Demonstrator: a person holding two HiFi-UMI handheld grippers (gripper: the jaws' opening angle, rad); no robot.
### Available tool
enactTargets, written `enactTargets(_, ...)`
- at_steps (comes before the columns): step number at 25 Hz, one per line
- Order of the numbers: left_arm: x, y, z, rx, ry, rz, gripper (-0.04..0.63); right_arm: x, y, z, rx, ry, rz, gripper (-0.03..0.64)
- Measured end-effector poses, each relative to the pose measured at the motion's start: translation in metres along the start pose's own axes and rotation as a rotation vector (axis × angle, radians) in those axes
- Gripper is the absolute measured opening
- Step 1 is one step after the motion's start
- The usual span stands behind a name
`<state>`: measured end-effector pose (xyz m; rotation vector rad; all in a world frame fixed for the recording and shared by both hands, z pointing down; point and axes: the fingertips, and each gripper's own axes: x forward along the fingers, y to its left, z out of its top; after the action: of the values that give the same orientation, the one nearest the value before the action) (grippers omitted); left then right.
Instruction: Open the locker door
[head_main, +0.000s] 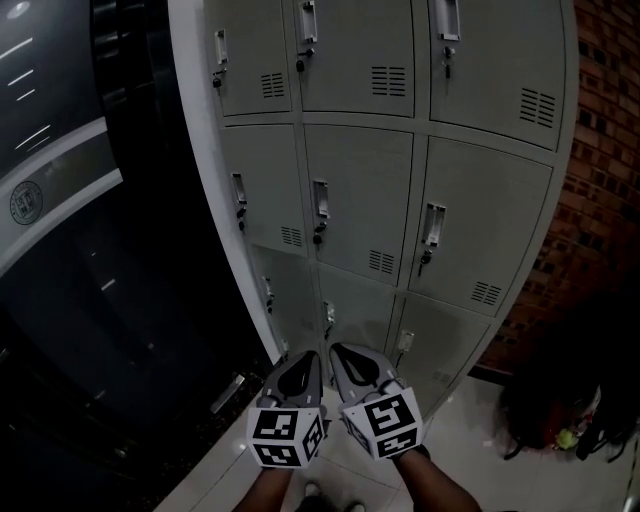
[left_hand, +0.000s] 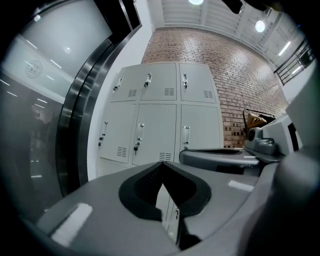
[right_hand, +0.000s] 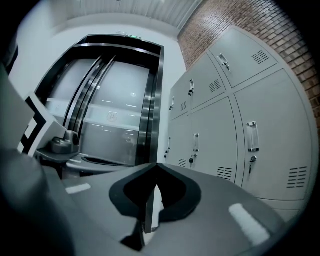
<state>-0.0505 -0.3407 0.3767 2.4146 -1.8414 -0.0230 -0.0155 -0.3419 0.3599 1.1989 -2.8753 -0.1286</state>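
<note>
Left claw is fully shut, tips meeting, nothing held (its own view gives the same read). Well off to its left are a dark glass panel and black floor. The right claw sits just beside it on the right, nearly touching, also closed tight and empty. Ahead of and above both tips is the grey locker bank, every door shut as far as I can see and neither claw touching it. The bottom-row door is nearest ahead of the tips, with the middle-row door further up. Each door carries an upright handle with a lock below it, possibly with a key hanging; too small to be sure. Far right of the right claw are a brick wall and dark bags on the floor. Can't tell which door is the target, so the task looks unstarted. Risks: closed jaws can't get round a handle, so reaching in like this would just bump the door. The handles are slim, so an off-centre pinch could slip off when pulled. If the lock is engaged, pulling would drag the claw off or rattle the bank. With the claws this close together, the swinging door could hit the idle one.
</note>
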Motion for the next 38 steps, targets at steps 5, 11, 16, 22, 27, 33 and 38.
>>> enactTargets(5,0.03,0.011,0.012,0.002,-0.023,0.002,0.006,0.024,-0.022,0.006,-0.006,-0.014,-0.003,0.0)
enactTargets(11,0.072,0.031,0.026,0.007,-0.045,-0.012,0.006,0.067,-0.048,0.012,-0.011,-0.032,-0.013,0.0)
enactTargets(16,0.107,0.051,0.036,0.015,-0.056,-0.026,0.006,0.108,-0.072,0.015,-0.017,-0.039,-0.029,0.0)
enactTargets(22,0.142,0.075,0.044,0.011,-0.055,-0.049,0.006,0.156,-0.1,0.02,-0.021,-0.031,-0.049,0.006)
enactTargets(27,0.165,0.095,0.047,0.002,-0.052,-0.062,0.006,0.19,-0.113,0.019,-0.03,-0.012,-0.055,0.006)
enactTargets(33,0.184,0.117,0.053,-0.003,-0.06,-0.074,0.006,0.225,-0.131,0.023,-0.049,-0.015,-0.084,0.035)
enactTargets(38,0.195,0.134,0.061,-0.003,-0.07,-0.079,0.006,0.256,-0.148,0.032,-0.056,-0.017,-0.117,0.061)
